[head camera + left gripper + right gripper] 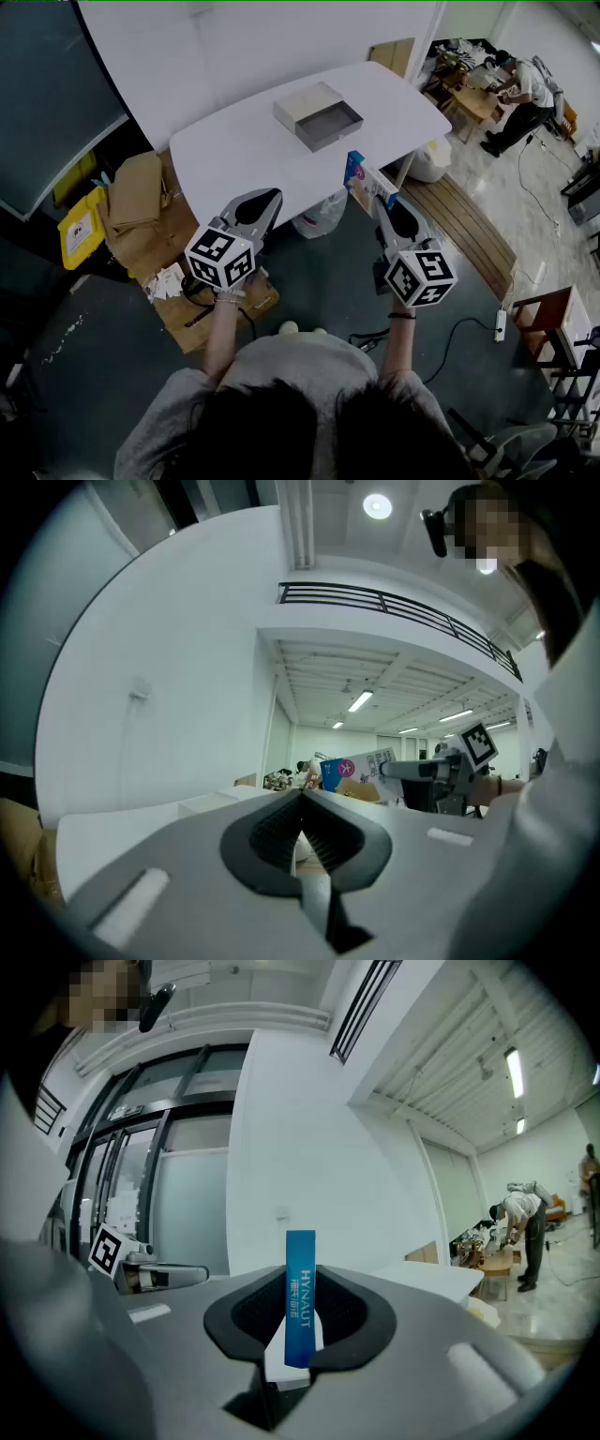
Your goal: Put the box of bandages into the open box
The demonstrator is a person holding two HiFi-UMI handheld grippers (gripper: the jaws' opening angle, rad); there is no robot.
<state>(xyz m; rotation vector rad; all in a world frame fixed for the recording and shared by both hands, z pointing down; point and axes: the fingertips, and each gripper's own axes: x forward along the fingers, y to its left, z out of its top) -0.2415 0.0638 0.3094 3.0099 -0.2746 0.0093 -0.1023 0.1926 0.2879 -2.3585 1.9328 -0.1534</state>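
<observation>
Blue-edged, the box of bandages (300, 1288) is clamped in the right gripper's (379, 199) fingers (356, 1312), short of the open box (330, 137) on the tabletop (234, 155). The left gripper's (267, 201) fingers (272, 832) are pressed together, empty.

left tongs (300, 797): jaws closed tip to tip, nothing between them. right tongs (300, 1271): jaws clamped on the box of bandages (300, 1309). The box's narrow blue edge stands upright between the pads and pokes out past the tips.

Both tongs are held level, pointing away from the torso, side by side and well apart. Each carries its marker cube at the rear: left marker cube (220, 256), right marker cube (420, 275).

left forearm (220, 333) and right forearm (401, 342) are bare below grey sleeves and reach forward from the torso, roughly parallel. There's a band on each wrist. Hands are mostly hidden under the cubes.
</observation>
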